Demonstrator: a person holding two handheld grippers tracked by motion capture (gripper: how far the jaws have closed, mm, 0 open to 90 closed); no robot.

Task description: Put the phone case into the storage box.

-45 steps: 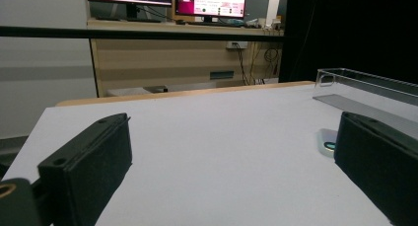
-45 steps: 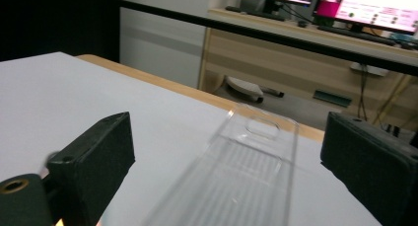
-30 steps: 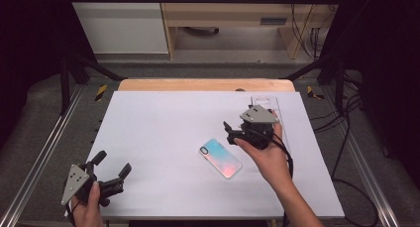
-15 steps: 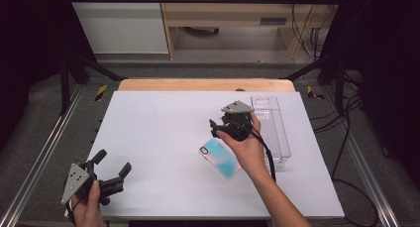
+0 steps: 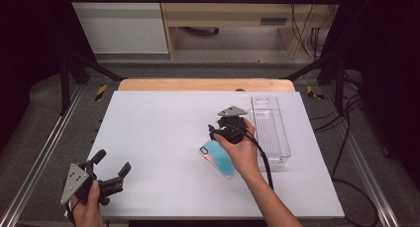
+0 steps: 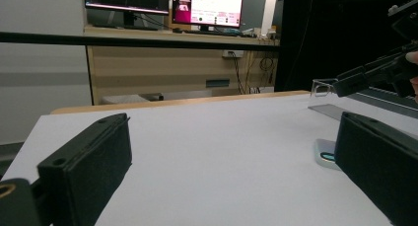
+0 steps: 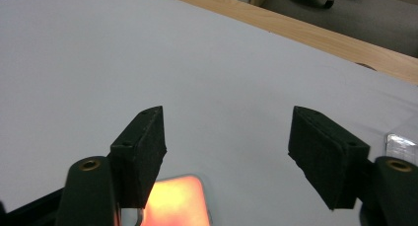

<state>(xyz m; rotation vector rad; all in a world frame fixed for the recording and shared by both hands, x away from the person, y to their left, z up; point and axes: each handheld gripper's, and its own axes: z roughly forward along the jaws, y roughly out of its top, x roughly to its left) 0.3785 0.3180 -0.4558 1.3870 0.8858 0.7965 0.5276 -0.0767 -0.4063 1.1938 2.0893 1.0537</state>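
1. The white table (image 5: 163, 138) is bare across its left and middle; its wooden far edge (image 5: 205, 85) runs along the upper centre of the high view.
2. A clear plastic tray (image 5: 270, 133) lies right of centre, close to the table's right edge, narrowing the room there.
3. The phone (image 5: 218, 157) lies flat at centre, just left of the tray, its long axis running from upper left to lower right, camera end at upper left.
4. The right gripper (image 5: 223, 133) hangs over the phone's upper end; its jaws have just been closing but stand apart, nothing pressed between them.
5. The left gripper (image 5: 111, 165) sits at lower left, jaws spread wide, holding nothing.
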